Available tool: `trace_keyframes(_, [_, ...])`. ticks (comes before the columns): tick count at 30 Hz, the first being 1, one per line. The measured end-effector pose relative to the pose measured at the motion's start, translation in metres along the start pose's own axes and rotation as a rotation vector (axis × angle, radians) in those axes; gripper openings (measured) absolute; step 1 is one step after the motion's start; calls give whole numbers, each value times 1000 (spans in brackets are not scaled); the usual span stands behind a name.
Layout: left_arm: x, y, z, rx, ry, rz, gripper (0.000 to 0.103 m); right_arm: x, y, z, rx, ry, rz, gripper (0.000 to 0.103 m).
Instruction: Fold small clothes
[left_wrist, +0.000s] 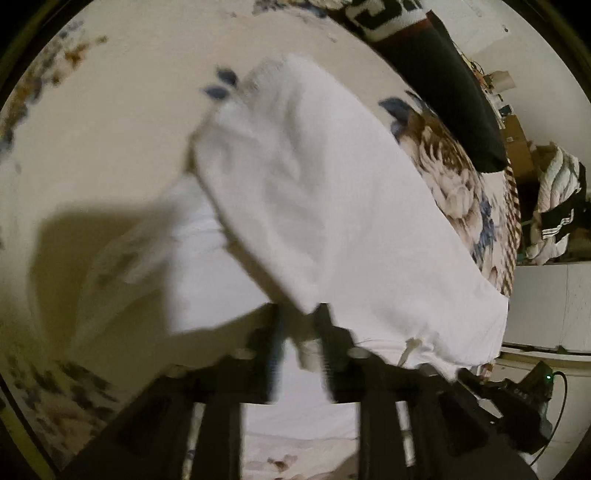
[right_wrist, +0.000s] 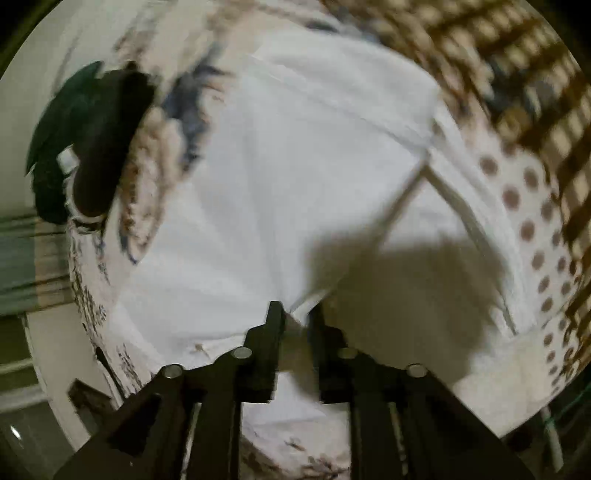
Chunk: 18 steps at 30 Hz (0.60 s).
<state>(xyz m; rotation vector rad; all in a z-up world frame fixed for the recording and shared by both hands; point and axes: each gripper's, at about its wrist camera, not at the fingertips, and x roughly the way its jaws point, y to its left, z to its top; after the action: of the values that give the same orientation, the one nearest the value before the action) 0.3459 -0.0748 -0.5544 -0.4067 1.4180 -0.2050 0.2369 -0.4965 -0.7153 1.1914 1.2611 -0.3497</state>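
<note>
A white garment (left_wrist: 351, 221) lies spread on a floral bedsheet (left_wrist: 92, 129). One flap of it is folded over and stands raised, throwing a shadow to the left. The flap's corner ends between the tips of my left gripper (left_wrist: 299, 310), whose jaws stand apart around it, so it is open. In the right wrist view the same white garment (right_wrist: 277, 166) fills the middle, with a folded edge running down to my right gripper (right_wrist: 297, 310). A ridge of cloth sits in the narrow gap between its jaws. I see no pad pressing on it.
A black cushion-like thing (left_wrist: 443, 92) lies at the bed's far right edge, and shows dark in the right wrist view (right_wrist: 103, 140). A pile of clothes (left_wrist: 557, 206) sits beyond the bed. Polka-dot (right_wrist: 524, 206) and checked (right_wrist: 517, 74) bedding borders the garment.
</note>
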Motion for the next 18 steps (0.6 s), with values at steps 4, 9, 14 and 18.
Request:
trace_keyframes(4, [-35, -9, 4, 56, -83, 52, 61, -36, -14, 1, 1, -104, -21, 48])
trace_keyframes(9, [-36, -32, 26, 153, -176, 118, 67, -63, -6, 29, -90, -285, -41, 63])
trace_keyframes(14, [35, -36, 53, 254, -89, 236, 67, -31, -6, 75, -180, -252, -236, 65])
trace_keyframes(18, [27, -43, 53, 275, -106, 246, 68, -42, -39, 79, -91, -239, -47, 66])
